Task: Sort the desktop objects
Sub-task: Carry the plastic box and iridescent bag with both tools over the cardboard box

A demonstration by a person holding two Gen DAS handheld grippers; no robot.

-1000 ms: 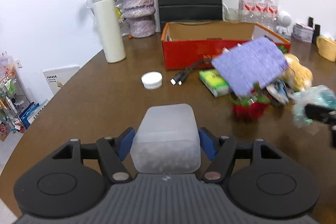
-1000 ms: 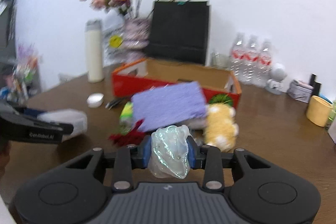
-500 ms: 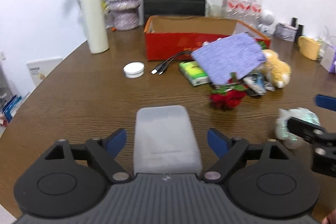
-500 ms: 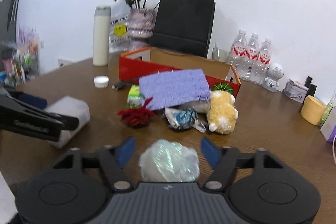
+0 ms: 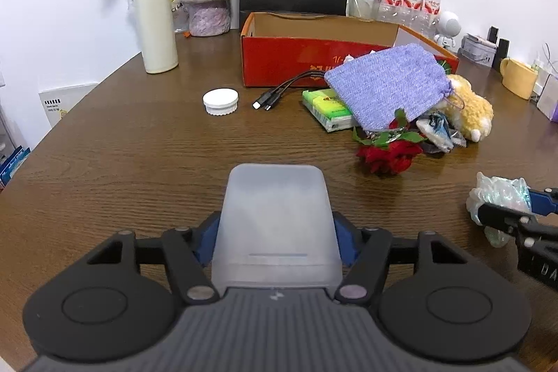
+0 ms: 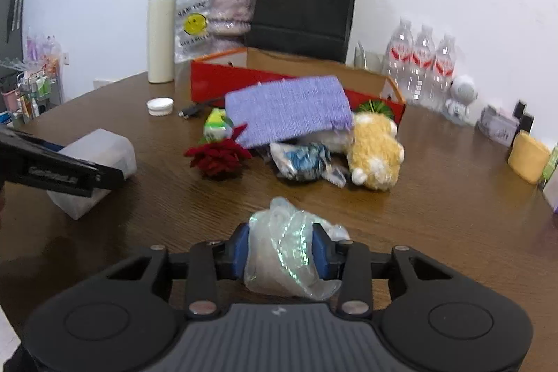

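Two things are being clamped low over the near brown wooden surface (image 5: 139, 162), the frosted white plastic box (image 5: 277, 218) by the closing left gripper (image 5: 277, 234) and the crumpled iridescent plastic bag (image 6: 284, 253) by the closing right gripper (image 6: 280, 251), presumably for sorting into the far red cardboard box (image 5: 296, 58).

"NANI" on smiley bag (image 6: 192, 23)

A frosted translucent plastic box (image 5: 277, 225) lies on its side on the brown table (image 5: 139, 156), blue pads pressed to its two flanks. To its right, a crumpled iridescent plastic bag (image 6: 286, 253) is pinched between blue pads — squashed narrow. Farther back lies a heap — purple knitted pouch (image 5: 387, 86), red rose (image 5: 389, 156), yellow plush toy (image 5: 467, 114).
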